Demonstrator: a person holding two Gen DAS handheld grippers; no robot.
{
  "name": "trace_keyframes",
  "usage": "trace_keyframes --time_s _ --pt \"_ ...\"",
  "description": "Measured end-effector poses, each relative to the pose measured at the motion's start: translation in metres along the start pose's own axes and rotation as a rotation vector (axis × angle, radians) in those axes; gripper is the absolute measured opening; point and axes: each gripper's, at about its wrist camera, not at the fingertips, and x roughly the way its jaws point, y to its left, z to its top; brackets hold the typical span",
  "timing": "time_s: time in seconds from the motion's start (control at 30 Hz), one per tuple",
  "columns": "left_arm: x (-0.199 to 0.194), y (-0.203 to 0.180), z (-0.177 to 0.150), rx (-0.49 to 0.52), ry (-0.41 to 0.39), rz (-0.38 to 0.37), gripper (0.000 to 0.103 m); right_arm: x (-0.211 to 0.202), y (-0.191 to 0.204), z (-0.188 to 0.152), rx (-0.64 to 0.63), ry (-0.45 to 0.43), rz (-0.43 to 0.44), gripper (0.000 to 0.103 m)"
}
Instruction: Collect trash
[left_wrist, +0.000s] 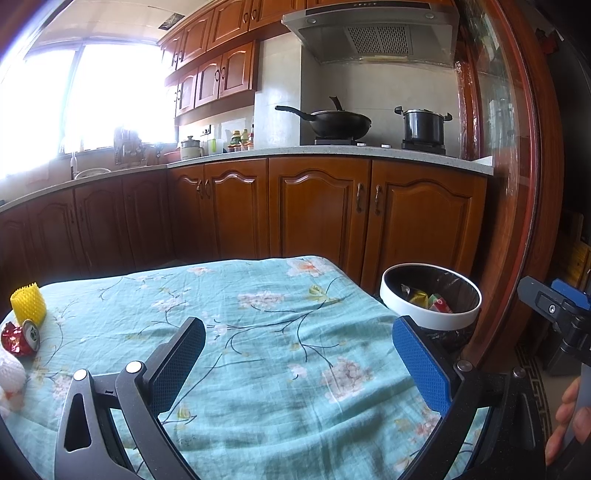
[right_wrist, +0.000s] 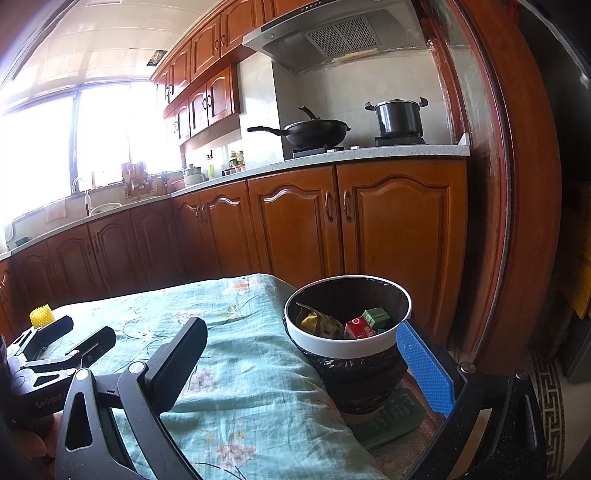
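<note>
Your left gripper (left_wrist: 299, 362) had its jaws spread wide with nothing between them, hovering over the floral cloth on the tabletop (left_wrist: 258, 314). Your right gripper (right_wrist: 301, 362) was just as wide apart and empty, its blue pad close beside the white rim of the trash bin (right_wrist: 349, 345).

The trash that was left lay at the far left of the tabletop in the left wrist view: a crushed can (left_wrist: 31, 334) touching a red crinkled wrapper (left_wrist: 13, 338), a yellow foam net sleeve (left_wrist: 28, 306) standing just behind them, and a white foam net (left_wrist: 9, 373) at the frame's edge.

You could judge the can light but stiff and slick, so it probably wanted a squeeze across its dented body rather than its round end. The wrapper looked thin and springy; pinching a bunched fold would likely hold better than a flat edge. Both foam nets seemed nearly weightless and soft, so a grasp across the middle should have compressed them and held.

The bin stood off the tabletop's right corner, well apart from those pieces, already holding a yellow packet (right_wrist: 317, 321) and small cartons (right_wrist: 364, 325).
</note>
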Motion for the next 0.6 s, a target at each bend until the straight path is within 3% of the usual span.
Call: trace_keyframes --time_s 0.6 --pt "0.0032 0.0012 -0.0018 -0.016 0.023 -0.02 0.102 0.0062 0.0009 -0.0024 0.006 0.015 0.006 0.103"
